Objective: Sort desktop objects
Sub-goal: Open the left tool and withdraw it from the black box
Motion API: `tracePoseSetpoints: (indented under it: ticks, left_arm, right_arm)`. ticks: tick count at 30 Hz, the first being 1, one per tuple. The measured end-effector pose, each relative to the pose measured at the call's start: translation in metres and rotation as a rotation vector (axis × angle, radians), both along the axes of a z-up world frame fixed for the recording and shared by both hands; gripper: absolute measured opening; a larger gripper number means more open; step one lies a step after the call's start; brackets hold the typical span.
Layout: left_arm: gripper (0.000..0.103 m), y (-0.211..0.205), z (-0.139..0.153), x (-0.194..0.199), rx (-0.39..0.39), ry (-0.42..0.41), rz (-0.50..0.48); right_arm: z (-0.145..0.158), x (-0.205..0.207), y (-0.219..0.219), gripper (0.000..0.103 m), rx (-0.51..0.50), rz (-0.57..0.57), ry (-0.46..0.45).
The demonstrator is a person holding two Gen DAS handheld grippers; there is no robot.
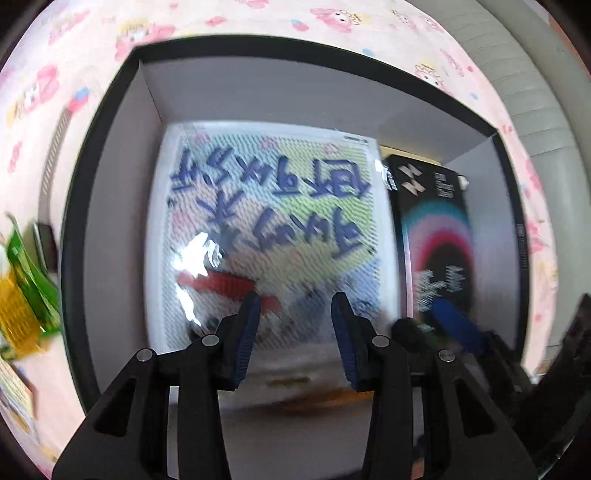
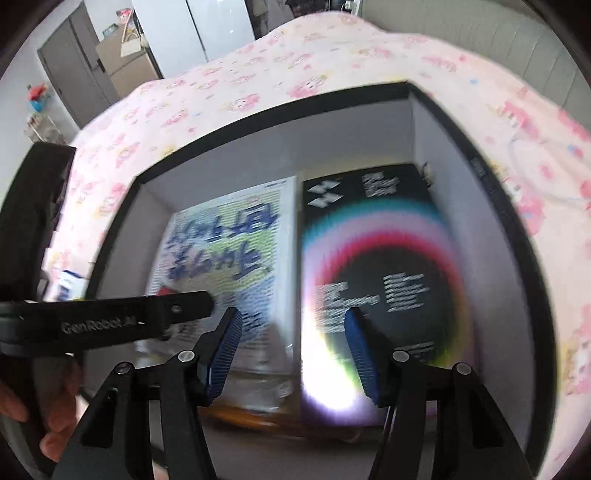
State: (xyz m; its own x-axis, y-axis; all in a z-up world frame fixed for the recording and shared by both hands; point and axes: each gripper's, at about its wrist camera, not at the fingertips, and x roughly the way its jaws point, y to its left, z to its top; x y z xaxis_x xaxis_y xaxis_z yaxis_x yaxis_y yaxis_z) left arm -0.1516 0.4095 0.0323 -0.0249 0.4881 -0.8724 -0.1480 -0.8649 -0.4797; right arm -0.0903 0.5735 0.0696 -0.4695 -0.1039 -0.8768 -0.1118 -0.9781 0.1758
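Observation:
A black-rimmed storage box (image 1: 110, 155) with grey inner walls (image 2: 229, 158) lies open below both grippers. Inside it on the left lies a white plastic-wrapped pack (image 1: 266, 206) with blue handwriting, also in the right wrist view (image 2: 229, 251). Beside it on the right lies a black box with rainbow rings (image 1: 436, 236), also in the right wrist view (image 2: 380, 258). My left gripper (image 1: 295, 332) hovers open and empty over the pack. My right gripper (image 2: 291, 350) hovers open and empty over the seam between pack and black box. The left gripper's body (image 2: 110, 321) crosses the right wrist view.
The box sits on a pink cartoon-print cloth (image 1: 258, 18). Green and yellow packets (image 1: 26, 288) lie on the cloth left of the box. A small blue-and-white box (image 2: 70, 284) lies left of it in the right wrist view. Room furniture (image 2: 129, 59) stands beyond.

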Motion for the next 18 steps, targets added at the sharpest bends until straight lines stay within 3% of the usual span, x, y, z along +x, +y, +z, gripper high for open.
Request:
tracePoseSetpoints:
  ticks: [6,9,13,18]
  left_arm:
    - [0.041,-0.029,0.062,0.047,0.021,0.169,0.008]
    - [0.045,-0.067,0.095,0.081,0.017,0.263,0.010]
    - [0.048,-0.066,0.125,0.110,0.001,0.362,0.002]
    - [0.050,-0.080,0.124,0.144,0.006,0.424,0.036]
  right_arm:
    - [0.025,0.014,-0.017,0.054,0.011,0.023,0.067]
    - [0.042,0.034,-0.033,0.055,0.034,0.051,0.115]
    - [0.061,0.065,-0.056,0.055,0.027,0.093,0.158]
    - [0.072,0.098,-0.087,0.054,0.042,0.139,0.221]
